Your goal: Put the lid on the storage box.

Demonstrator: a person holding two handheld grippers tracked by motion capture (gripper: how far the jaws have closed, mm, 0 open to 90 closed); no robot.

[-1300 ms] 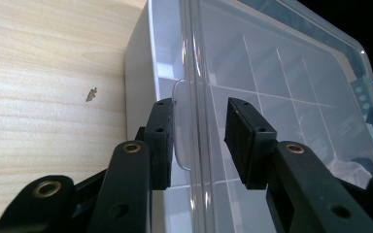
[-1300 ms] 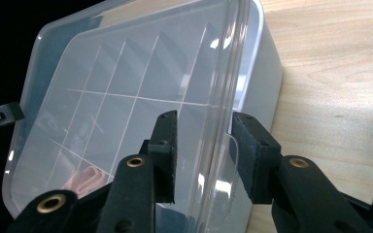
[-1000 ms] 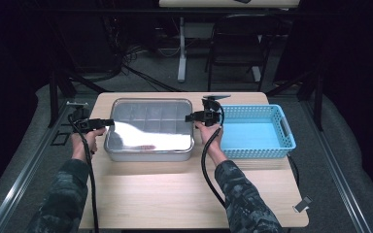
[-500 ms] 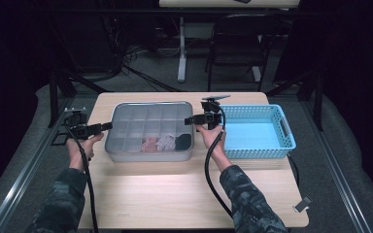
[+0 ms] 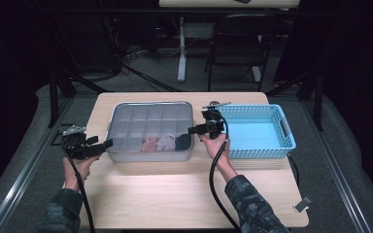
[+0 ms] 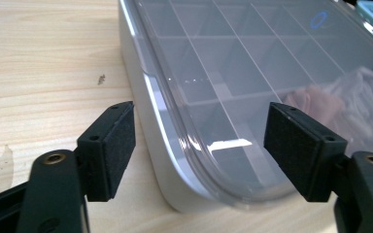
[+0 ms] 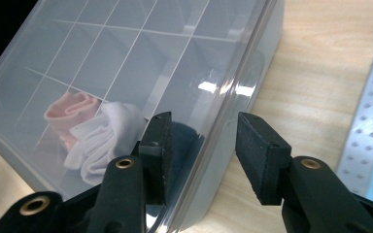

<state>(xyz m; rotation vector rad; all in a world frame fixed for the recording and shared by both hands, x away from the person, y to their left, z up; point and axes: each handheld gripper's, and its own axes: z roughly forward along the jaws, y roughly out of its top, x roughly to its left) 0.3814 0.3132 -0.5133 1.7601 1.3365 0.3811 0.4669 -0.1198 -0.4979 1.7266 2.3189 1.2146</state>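
From the high view, the divided storage box (image 5: 150, 131) sits on the table (image 5: 184, 194) beside the blue basket (image 5: 255, 131). The left gripper (image 5: 108, 143) is at its near left corner and the right gripper (image 5: 192, 130) at its right edge.

In the left gripper view, the jaws have just been opening and straddle the lid's (image 6: 252, 63) corner without pressing.

In the right gripper view, the jaws have just been closing about the lid's rim, not visibly touching it. The lid looks still on, so lifting it remains. Pink cloth (image 7: 70, 109), white cloth (image 7: 107, 136) and something dark blur beneath.
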